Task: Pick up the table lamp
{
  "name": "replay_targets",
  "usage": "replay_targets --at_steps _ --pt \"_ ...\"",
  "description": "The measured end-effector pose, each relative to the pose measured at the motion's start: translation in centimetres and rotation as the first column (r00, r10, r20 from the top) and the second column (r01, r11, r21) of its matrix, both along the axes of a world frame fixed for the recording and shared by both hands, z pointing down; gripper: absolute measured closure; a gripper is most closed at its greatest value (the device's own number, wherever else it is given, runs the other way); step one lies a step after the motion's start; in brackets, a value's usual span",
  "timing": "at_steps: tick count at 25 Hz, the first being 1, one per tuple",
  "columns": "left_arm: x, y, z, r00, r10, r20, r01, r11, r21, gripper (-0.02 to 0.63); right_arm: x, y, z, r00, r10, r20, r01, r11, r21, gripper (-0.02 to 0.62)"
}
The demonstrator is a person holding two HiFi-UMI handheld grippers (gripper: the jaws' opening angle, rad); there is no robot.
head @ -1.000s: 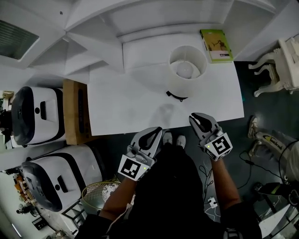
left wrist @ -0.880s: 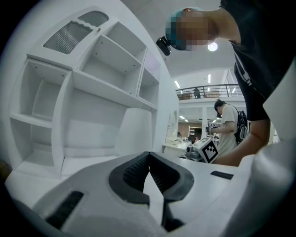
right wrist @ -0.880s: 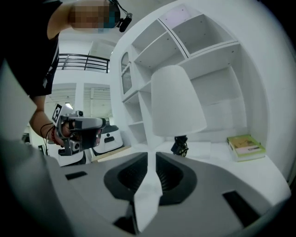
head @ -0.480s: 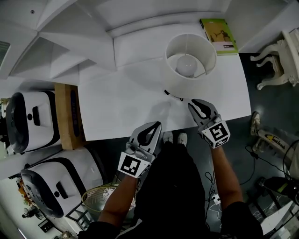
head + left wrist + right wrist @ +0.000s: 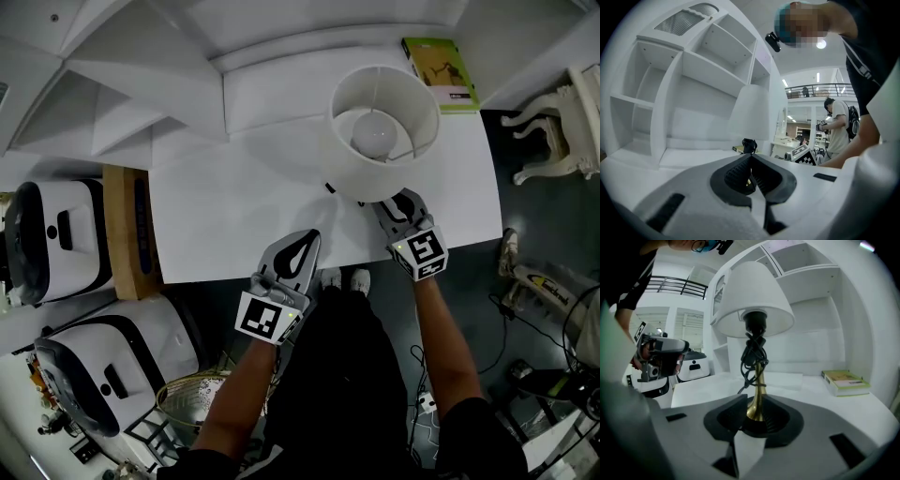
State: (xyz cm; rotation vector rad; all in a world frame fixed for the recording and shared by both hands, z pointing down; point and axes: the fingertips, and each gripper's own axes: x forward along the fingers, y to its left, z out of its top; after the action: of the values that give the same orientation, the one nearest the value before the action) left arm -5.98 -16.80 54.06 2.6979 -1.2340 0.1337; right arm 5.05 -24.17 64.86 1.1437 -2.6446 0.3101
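table lamp (image 5: 349, 169) stands by the worktop's (image 5: 234, 216) front edge, towards the right corner. right gripper (image 5: 402, 199) is opening its jaws about the brass stem (image 5: 757, 394) — readying a clamp; left gripper (image 5: 306, 240) closed, empty, spare.

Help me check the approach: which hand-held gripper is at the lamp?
The right hand-held gripper: its opening jaws frame the lamp's brass stem. The left hand-held gripper hangs shut at the table edge.

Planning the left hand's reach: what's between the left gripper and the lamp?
Nothing: the head view shows only bare white table between the left gripper and the lamp.
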Motion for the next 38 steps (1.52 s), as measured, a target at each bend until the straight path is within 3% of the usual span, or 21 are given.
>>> replay_targets --at_steps 2,5,10,15,27,38 --pt "-0.5 -0.2 0.4 1.0 -0.019 -0.013 0.019 1.0 -0.017 0.589 0.0 -0.6 0.6 1.0 0.006 0.002 -0.006 1.0 -0.018 0.498" --pt "-0.7 -0.1 1.0 1.0 -0.029 -0.008 0.029 0.999 -0.032 0.589 -0.4 -1.0 0.8 1.0 -0.012 0.0 0.012 1.0 -0.02 0.494" --pt "-1.7 -0.4 1.8 0.995 -0.072 -0.071 0.065 0.994 -0.085 0.589 -0.7 -2.0 1.8 1.0 -0.012 -0.029 0.011 1.0 -0.022 0.489" --pt "-1.8 -0.7 2.2 0.998 -0.055 -0.016 0.053 0.996 -0.072 0.589 -1.5 -3.3 1.8 0.999 -0.025 -0.033 0.025 1.0 -0.003 0.468" --pt "-1.8 -1.4 2.5 0.996 -0.072 -0.044 0.067 0.993 -0.099 0.589 -3.5 -5.1 1.5 0.998 -0.049 -0.047 0.051 0.998 0.048 0.466" --pt "-2.0 -2.1 2.5 0.996 -0.074 -0.053 0.068 0.992 -0.11 0.589 -4.2 -5.1 1.9 0.992 -0.099 -0.072 0.101 0.995 0.02 0.463"
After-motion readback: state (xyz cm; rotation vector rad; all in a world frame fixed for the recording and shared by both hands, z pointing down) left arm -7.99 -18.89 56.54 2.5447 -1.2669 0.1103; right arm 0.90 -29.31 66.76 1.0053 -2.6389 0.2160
